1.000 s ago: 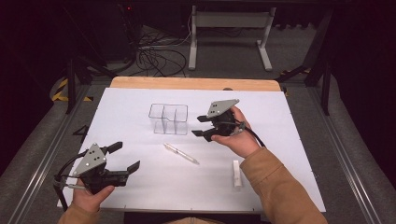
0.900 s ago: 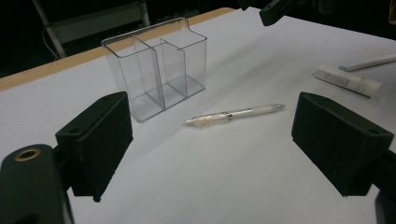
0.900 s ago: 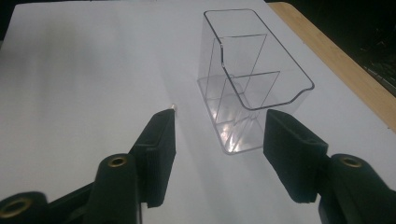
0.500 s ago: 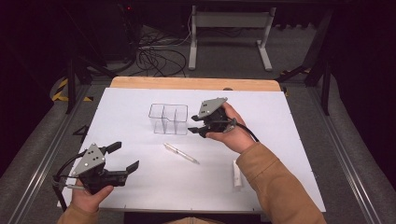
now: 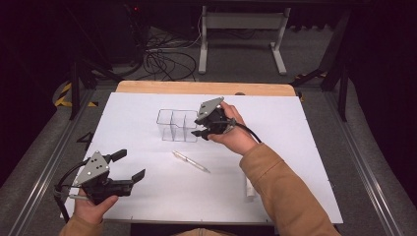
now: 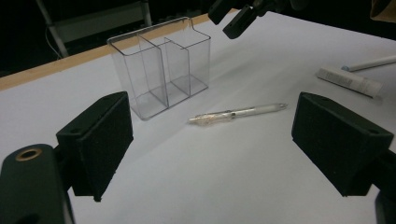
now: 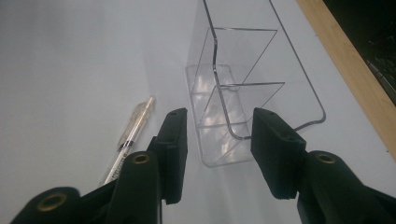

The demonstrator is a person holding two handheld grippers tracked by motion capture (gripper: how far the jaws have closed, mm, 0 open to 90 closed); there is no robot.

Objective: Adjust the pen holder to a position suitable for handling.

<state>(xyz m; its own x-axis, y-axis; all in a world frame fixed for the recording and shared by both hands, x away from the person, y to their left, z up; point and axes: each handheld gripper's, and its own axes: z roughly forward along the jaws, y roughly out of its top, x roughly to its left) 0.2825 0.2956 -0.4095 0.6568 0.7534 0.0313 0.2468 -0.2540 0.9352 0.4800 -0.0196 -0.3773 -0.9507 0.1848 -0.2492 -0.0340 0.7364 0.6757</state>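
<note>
Right tongs [image 5: 197, 127]: held above the bench at the right end of the clear organizer; the jaws have just been closing and now stand partly apart, pads pressing on nothing. In the right gripper view [image 7: 217, 149] the near end wall of the organizer sits in line with the gap between the jaws, not yet touched.
Left tongs [image 5: 130, 164]: held low over the near left part of the bench, jaws spread wide with nothing between them; well apart from the organizer.
Clear organizer [image 5: 176, 125]: upright on the white bench [image 5: 295, 147], toward the far middle, divided into three compartments, all see-through.
Pen [image 5: 191, 161]: lies flat on the bench just in front of the organizer, apart from it, slanting toward the near right.
White tube [image 5: 250, 189]: lies on the bench near the right sleeve, partly hidden by the forearm.
</note>
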